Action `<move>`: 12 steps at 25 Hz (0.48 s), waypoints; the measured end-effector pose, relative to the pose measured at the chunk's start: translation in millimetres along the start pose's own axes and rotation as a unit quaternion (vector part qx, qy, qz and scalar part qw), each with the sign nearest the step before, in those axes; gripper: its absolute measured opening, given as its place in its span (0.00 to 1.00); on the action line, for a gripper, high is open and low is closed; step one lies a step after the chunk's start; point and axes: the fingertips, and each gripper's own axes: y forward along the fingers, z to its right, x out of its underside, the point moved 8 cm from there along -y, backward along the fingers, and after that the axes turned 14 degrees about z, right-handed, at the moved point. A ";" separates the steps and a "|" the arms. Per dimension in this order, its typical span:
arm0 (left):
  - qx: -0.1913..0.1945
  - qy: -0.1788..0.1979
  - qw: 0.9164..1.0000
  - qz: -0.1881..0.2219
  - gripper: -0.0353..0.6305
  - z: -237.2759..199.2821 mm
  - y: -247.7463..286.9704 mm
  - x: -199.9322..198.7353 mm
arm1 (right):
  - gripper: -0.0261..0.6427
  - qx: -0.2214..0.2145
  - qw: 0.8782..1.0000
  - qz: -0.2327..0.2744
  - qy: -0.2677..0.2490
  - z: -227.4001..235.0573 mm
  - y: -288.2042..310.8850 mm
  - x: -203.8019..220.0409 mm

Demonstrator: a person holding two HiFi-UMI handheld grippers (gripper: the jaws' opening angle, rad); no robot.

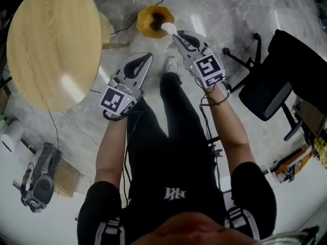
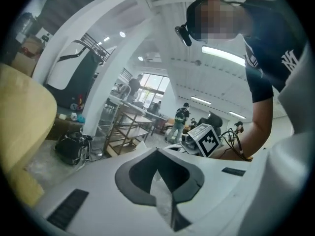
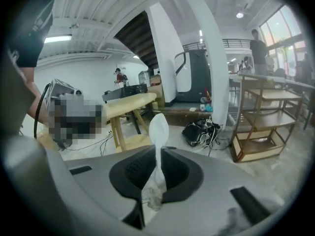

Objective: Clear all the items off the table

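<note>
The round wooden table (image 1: 51,40) at upper left has a bare top. My right gripper (image 1: 174,36) is shut on the handle of a white plastic spoon (image 1: 169,28), whose bowl hangs at the rim of a yellow bin (image 1: 153,19) on the floor. In the right gripper view the spoon (image 3: 158,127) stands up out of the closed jaws (image 3: 156,178). Beside the table's edge my left gripper (image 1: 148,56) is shut, its jaws meeting in a point with nothing seen between them. The left gripper view shows those jaws (image 2: 157,155) closed and the table edge (image 2: 24,122) at far left.
A black office chair (image 1: 276,80) stands on the floor at the right. A dark tool bag (image 1: 41,180) lies at lower left beside a cardboard piece. Cables trail over the marble floor. The person's legs and a white shoe (image 1: 171,64) are between the grippers.
</note>
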 end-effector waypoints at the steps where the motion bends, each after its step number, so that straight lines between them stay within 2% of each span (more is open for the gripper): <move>1: -0.012 0.006 1.000 0.005 0.07 -10.7 5.2 15.0 | 0.09 -0.001 1.000 -0.003 0.007 12.4 11.0 22.0; 3: -0.031 0.012 0.999 0.010 0.07 -30.5 12.9 47.3 | 0.09 -0.003 1.000 -0.014 0.020 33.5 29.7 62.9; 9: -0.058 -0.022 0.996 -0.062 0.07 -85.3 16.4 182.6 | 0.09 -0.011 0.999 -0.035 0.034 62.6 82.3 184.9; 12: -0.061 -0.036 0.994 -0.084 0.07 -106.8 20.4 237.7 | 0.09 -0.012 0.998 -0.036 0.045 69.6 105.6 229.6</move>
